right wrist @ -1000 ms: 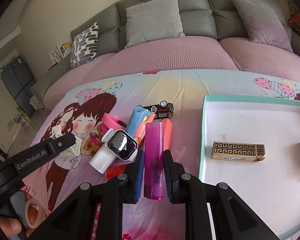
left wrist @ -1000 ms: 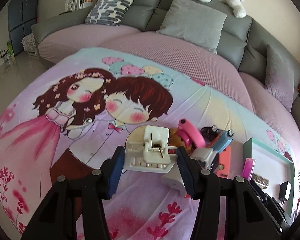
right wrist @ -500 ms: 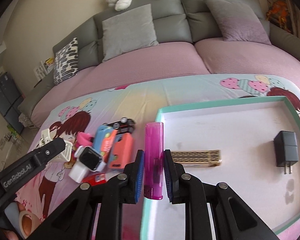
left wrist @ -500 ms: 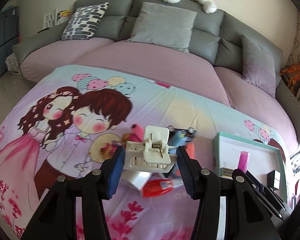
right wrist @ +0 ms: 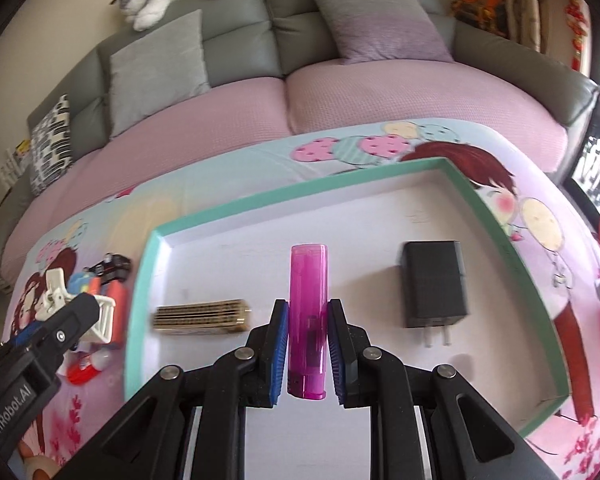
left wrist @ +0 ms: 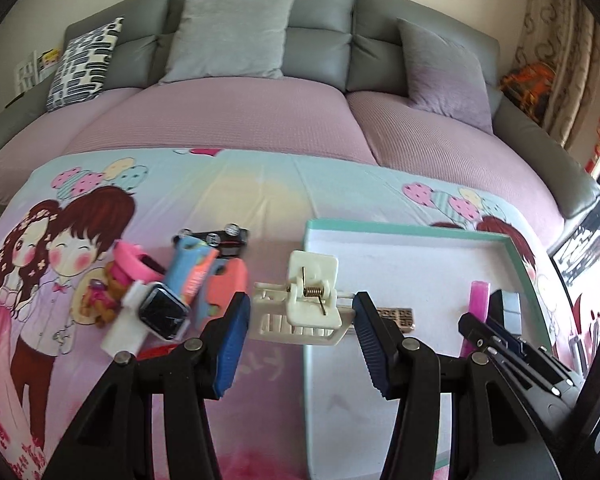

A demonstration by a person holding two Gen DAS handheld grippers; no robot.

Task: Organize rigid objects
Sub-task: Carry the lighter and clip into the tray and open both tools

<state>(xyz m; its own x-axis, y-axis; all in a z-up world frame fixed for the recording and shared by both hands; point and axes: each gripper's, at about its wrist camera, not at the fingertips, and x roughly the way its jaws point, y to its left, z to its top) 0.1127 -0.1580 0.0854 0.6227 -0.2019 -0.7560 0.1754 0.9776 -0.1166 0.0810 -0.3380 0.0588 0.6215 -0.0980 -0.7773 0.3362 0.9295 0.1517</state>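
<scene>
My left gripper [left wrist: 300, 316] is shut on a cream plastic clip [left wrist: 300, 304] and holds it above the left rim of the teal-edged white tray [left wrist: 400, 232]. My right gripper [right wrist: 308, 320] is shut on a magenta lighter [right wrist: 307, 312] and holds it over the tray's middle [right wrist: 380, 208]. In the tray lie a gold patterned lighter [right wrist: 202, 317] and a black charger plug [right wrist: 434, 290]. The magenta lighter also shows in the left wrist view [left wrist: 478, 300].
Left of the tray lies a pile: a smartwatch [left wrist: 156, 312], a pink band [left wrist: 134, 264], a blue and orange case [left wrist: 192, 268], a black toy car [left wrist: 220, 238], a red tube [right wrist: 86, 370]. A pink-cushioned grey sofa [left wrist: 260, 100] stands behind.
Both grippers have moved right with their objects. The clip now hangs at the tray's left rim, and the magenta lighter is further over the tray's middle.
</scene>
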